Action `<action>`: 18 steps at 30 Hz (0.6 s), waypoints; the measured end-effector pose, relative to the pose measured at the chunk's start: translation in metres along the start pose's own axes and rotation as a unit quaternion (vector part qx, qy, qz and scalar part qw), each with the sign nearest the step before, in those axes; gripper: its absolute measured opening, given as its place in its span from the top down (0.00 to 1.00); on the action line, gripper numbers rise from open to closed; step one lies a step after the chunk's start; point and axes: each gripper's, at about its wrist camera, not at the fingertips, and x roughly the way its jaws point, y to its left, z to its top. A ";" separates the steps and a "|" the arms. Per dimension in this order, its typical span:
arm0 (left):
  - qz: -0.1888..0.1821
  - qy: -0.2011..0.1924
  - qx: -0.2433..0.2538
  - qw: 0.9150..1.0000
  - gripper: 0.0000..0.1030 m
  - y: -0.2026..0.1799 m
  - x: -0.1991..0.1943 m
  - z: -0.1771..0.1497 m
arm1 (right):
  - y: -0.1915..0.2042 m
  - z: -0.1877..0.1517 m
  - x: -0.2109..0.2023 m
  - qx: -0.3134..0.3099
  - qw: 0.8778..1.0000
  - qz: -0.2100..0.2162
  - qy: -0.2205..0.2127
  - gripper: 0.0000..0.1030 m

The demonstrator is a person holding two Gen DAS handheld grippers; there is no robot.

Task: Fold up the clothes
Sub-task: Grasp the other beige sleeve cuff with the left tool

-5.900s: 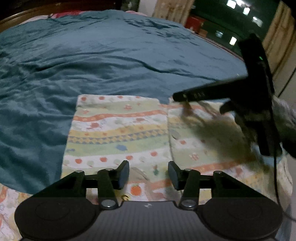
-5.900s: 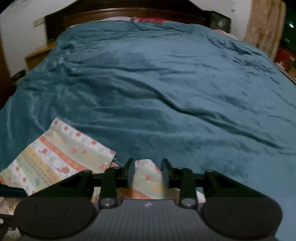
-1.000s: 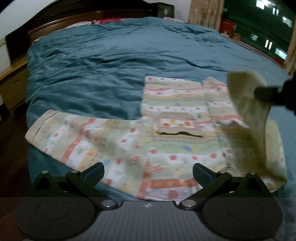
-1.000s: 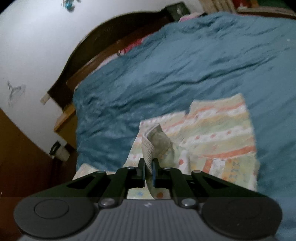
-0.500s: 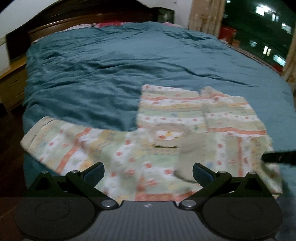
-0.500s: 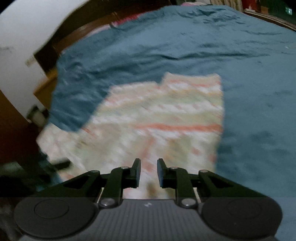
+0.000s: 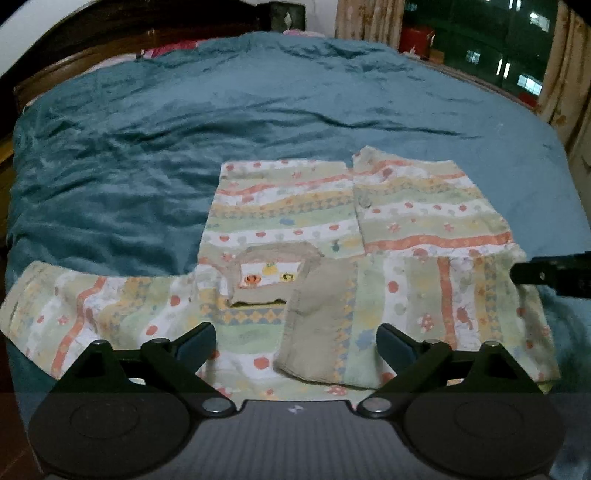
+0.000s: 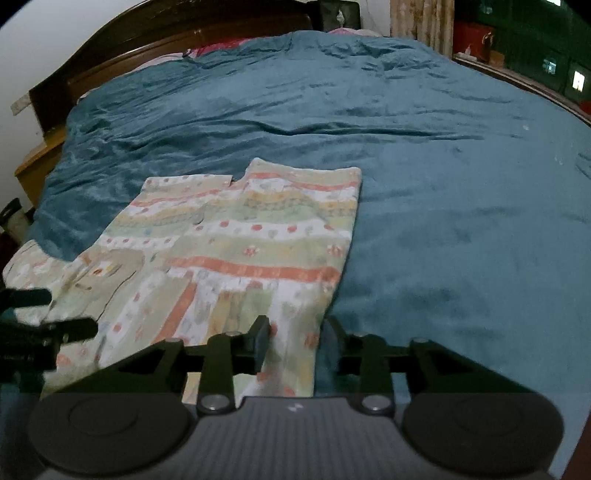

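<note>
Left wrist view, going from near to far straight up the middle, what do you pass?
Left gripper, jaws wide and closing, nothing between the pads → folded-in sleeve → collar → striped shirt body → teal blanket → dark wooden headboard.

A wide bed fills the room, covered by a rumpled teal blanket. At its far end stands a dark curved wooden headboard against a pale wall, with pink bedding showing just below it. Patterned beige curtains hang beside a dark window dotted with outside lights. A wooden bedside cabinet sits at the left. The light is dim.
</note>
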 end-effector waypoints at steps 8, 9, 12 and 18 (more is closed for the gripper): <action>0.006 0.007 -0.028 1.000 0.12 0.018 0.000 -0.002 | 0.001 0.001 -0.005 -0.011 1.000 -0.016 -0.014 0.66; 0.009 0.005 -0.032 0.999 0.12 0.021 -0.002 -0.002 | 0.008 0.000 -0.008 -0.026 0.999 -0.014 -0.019 0.66; 0.020 -0.002 -0.044 0.999 0.10 0.030 -0.007 -0.001 | 0.027 -0.002 -0.015 -0.066 0.997 -0.001 -0.027 0.60; 0.052 -0.013 -0.073 0.996 0.10 0.058 -0.017 -0.002 | 0.056 -0.013 -0.009 -0.096 0.995 0.026 -0.005 0.57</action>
